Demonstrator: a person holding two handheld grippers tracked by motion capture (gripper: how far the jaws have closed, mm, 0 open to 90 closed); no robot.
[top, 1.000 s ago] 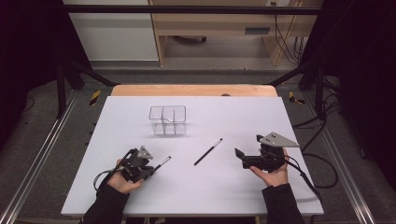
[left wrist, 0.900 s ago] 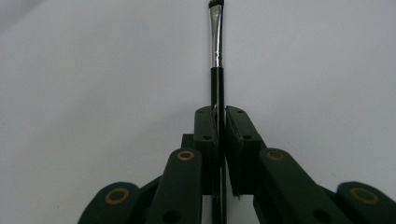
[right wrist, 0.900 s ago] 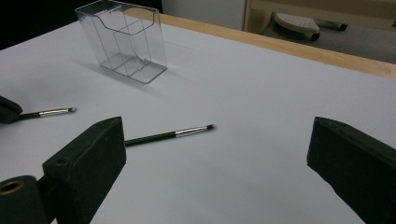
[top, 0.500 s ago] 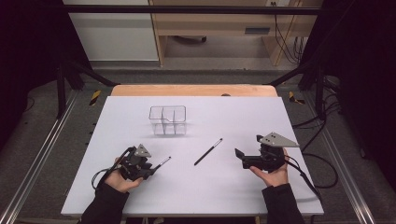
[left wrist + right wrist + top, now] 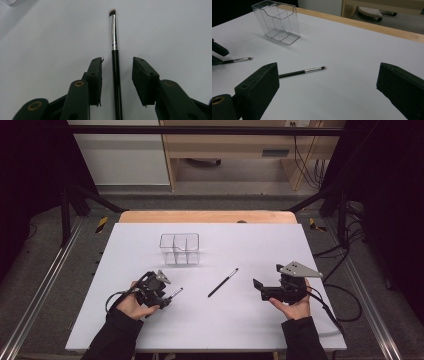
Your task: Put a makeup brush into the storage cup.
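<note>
Left gripper (image 5: pixel 117 70): jaws just opening, apart around brush (image 5: pixel 115 62), no contact. Right gripper (image 5: pixel 328 82): jaws wide apart, nothing held.

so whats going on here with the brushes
A person at a white table holds a hand-held gripper in each hand. The left hand-held gripper has just been opening its jaws; a thin makeup brush lies between them on the table, with gaps on both sides, so it is not clamped. The right hand-held gripper stands wide open, pointing toward a second brush lying loose mid-table. A clear divided holder stands farther back.
</note>
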